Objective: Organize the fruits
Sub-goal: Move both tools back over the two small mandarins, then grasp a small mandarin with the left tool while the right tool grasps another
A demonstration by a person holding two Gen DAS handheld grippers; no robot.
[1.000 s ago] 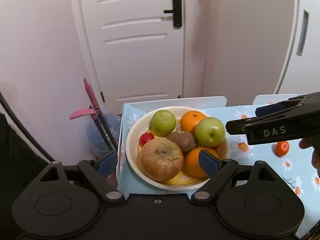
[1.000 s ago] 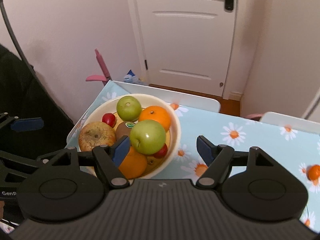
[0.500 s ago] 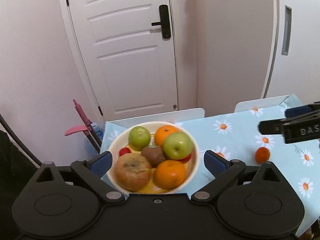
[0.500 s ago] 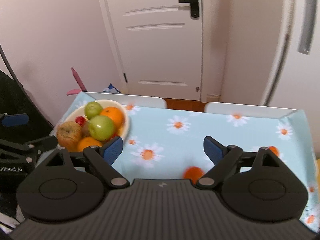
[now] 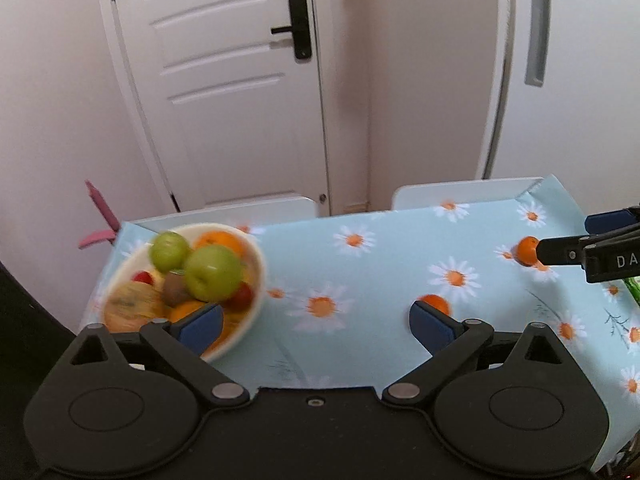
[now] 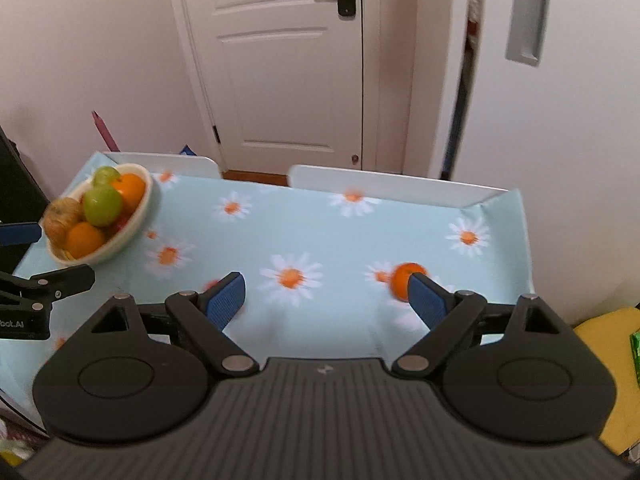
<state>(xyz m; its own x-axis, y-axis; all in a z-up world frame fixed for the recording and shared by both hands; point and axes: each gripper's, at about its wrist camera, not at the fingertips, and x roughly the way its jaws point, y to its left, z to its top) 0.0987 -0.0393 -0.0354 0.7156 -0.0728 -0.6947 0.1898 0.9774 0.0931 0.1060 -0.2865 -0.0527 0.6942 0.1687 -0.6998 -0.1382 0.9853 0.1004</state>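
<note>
Over the daisy-print counter (image 6: 320,216) both hand-held grippers, left (image 5: 316,322) and right (image 6: 326,292), hang released and empty, lining up on two loose oranges (image 5: 436,304) (image 6: 404,280), each needing centring, clenching, then carrying to the heaped fruit bowl (image 6: 132,224) at the counter's left corner.

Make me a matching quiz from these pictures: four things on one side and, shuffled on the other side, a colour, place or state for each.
Things:
1. bowl
2. door handle
3. tablecloth
4. right claw

Descriptions:
A. black, on the white door
B. open wide, gripping nothing
C. heaped with fruit
D. pale blue with daisies

Pairs: 1-C, 2-A, 3-D, 4-B
</note>
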